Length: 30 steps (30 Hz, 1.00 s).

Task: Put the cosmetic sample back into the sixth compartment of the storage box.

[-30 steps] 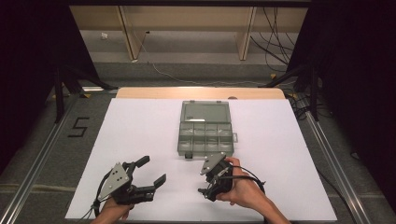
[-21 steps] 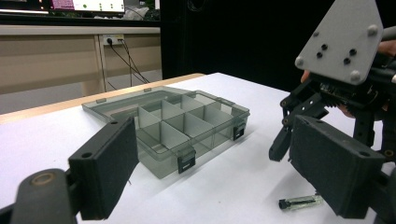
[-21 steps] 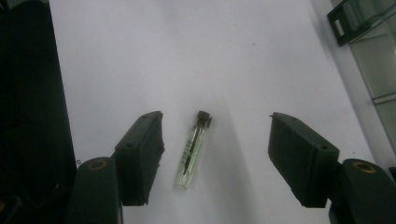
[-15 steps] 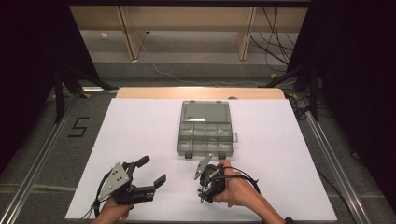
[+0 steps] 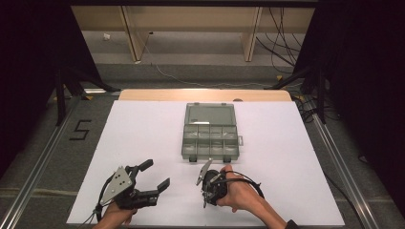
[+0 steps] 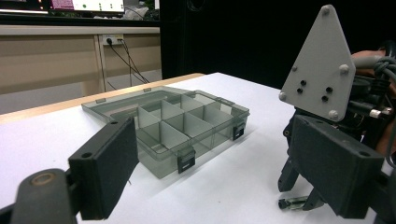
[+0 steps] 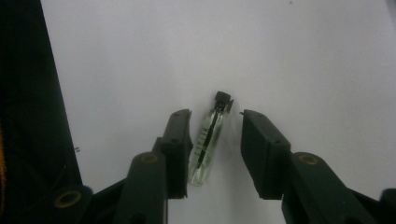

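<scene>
Since the earlier frame, the right tool (image 7: pixel 212 140) tipped down at lower centre, its jaws closing around the vial (image 7: pixel 210 142), not yet clamped. The left tool (image 5: pixel 152 177) sat released. Lifting the vial to the open box (image 5: pixel 209 132) remained.

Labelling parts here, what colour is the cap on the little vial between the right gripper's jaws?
Black, on a clear vial; the right gripper view shows it best.

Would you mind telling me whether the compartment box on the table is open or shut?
Open. The compartment box has its clear lid folded flat onto the table behind it, and the dividers are exposed, with the compartments seemingly empty.
</scene>
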### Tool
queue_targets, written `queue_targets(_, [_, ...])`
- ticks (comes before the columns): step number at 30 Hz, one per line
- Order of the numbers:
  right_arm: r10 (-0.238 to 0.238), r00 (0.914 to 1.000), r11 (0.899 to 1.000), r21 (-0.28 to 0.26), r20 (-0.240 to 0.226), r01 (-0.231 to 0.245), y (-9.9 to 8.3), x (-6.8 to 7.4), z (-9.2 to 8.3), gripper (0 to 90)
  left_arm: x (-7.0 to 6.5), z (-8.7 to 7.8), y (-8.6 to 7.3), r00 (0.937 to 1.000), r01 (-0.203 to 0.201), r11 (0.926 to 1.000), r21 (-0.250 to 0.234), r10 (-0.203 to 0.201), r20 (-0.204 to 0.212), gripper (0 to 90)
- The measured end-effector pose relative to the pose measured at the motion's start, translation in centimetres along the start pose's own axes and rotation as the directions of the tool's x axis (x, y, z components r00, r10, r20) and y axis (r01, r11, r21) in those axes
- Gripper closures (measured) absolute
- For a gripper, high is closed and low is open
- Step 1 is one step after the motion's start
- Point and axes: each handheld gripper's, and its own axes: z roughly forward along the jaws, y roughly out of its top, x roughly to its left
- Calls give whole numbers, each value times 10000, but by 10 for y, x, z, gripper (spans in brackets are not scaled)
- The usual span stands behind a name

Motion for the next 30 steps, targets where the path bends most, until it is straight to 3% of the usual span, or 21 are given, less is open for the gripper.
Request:
queue_targets(4, [-22,10000,9999,168,-44,22,0,-1,2,695,0,0,0,10000,3,10000,-1,-3,5,150])
queue_targets(5, [-363,9993,9991,238,43,362,0,-3,2,705,0,0,0,10000,-1,10000,-5,1,6,150])
queue_targets(6, [-420,9991,9987,288,52,418,0,-4,3,713,0,0,0,10000,-1,10000,-5,1,6,150])
queue_targets(10, [-333,9994,9985,431,121,328,0,-3,3,738,0,0,0,10000,-3,10000,-2,3,16,151])
queue_targets(11, [37,10000,9993,375,-76,-34,1,0,3,776,0,0,0,10000,-2,10000,-2,2,14,150])
queue_targets(13, [-208,9998,9988,452,47,206,0,-2,3,805,0,0,0,10000,-5,10000,-3,5,15,150])
queue_targets(15, [66,9999,9993,380,-95,-62,1,-1,3,807,0,0,0,10000,-4,10000,-5,4,14,150])
queue_targets(17, [-291,9996,9984,479,56,288,0,-3,3,808,0,0,0,10000,-2,10000,-4,2,14,150])
queue_targets(20, [-269,9996,9984,492,97,264,0,-3,3,809,0,0,0,10000,-1,10000,-5,1,8,150])
queue_targets(21, [107,9999,9993,367,-63,-105,1,0,2,809,0,0,0,10000,3,10000,-10,-3,15,150])
queue_targets(24, [-226,9996,9990,398,175,219,1,-3,1,809,0,0,0,10000,-3,10000,-8,3,22,150])
queue_targets(25, [132,9999,9998,177,94,-133,1,-1,-1,809,0,0,0,10000,-9,10000,-6,9,16,150])
queue_targets(30, [191,9996,9998,-116,220,-189,2,-3,-6,809,0,0,0,10000,-12,10000,-2,12,19,150])
